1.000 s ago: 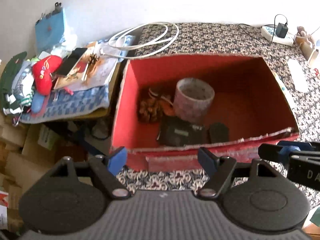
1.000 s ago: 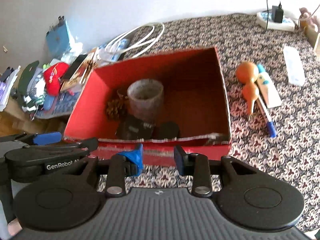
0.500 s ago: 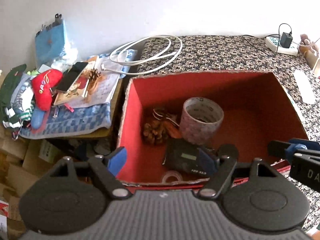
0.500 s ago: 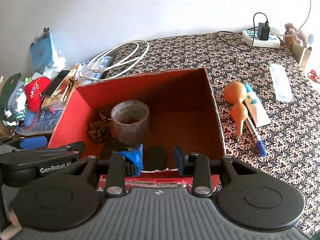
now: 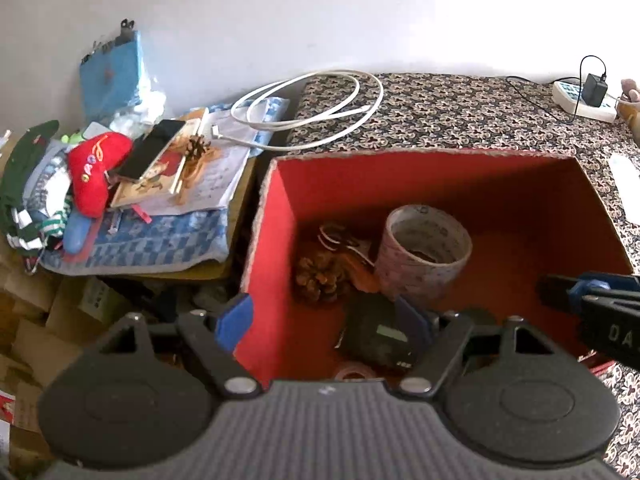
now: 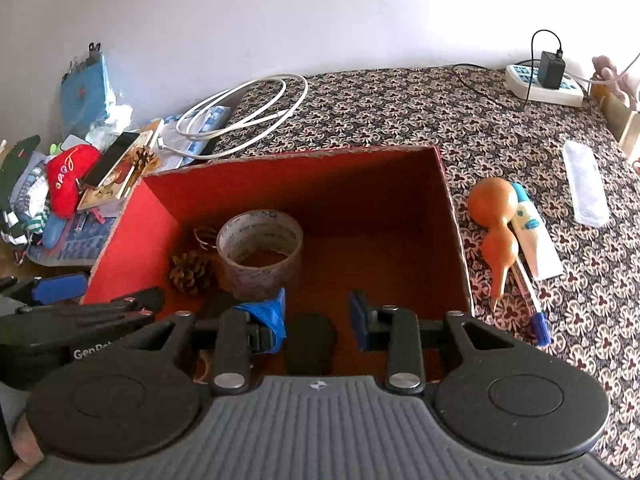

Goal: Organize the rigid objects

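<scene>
Here the red box sits on the patterned tabletop, holding a tape roll, a pine cone and a dark gadget. The left gripper hangs over the box's left wall, jaws spread wide and empty. The right gripper hovers over the box's near side, jaws narrowly parted, gripping nothing. Just right of the box lie a gourd, a tube and a pen.

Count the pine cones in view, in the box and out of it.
2. One pine cone lies inside the red box near its left wall, beside the tape roll. Another rests on the book in the clutter left of the box. More could be hidden.
</scene>
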